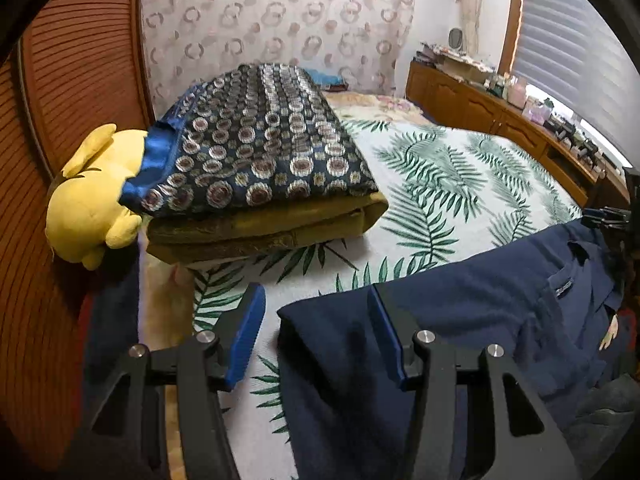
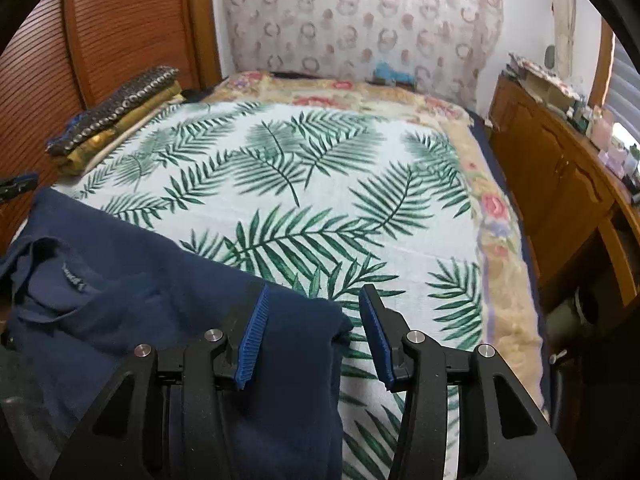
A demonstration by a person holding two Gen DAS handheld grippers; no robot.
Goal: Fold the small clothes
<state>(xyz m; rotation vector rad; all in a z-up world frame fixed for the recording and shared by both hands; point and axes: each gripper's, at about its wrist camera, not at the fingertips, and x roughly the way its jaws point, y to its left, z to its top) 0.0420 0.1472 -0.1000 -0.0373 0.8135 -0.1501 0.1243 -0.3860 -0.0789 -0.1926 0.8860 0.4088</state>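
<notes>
A navy blue garment (image 1: 480,304) lies across the near edge of the bed; its collar and label show in the right wrist view (image 2: 132,280). My left gripper (image 1: 316,320) is open, its jaws wide apart over the garment's left end, whose edge lies between the fingers. My right gripper (image 2: 312,320) is open over the garment's right end, whose corner lies between its fingers. Neither gripper holds the cloth.
The bed has a white palm-leaf cover (image 2: 320,184). A stack of folded blankets (image 1: 264,168) and a yellow plush toy (image 1: 88,208) sit at the left by the wooden slatted wall (image 1: 72,80). A cluttered wooden cabinet (image 2: 560,168) runs along the right.
</notes>
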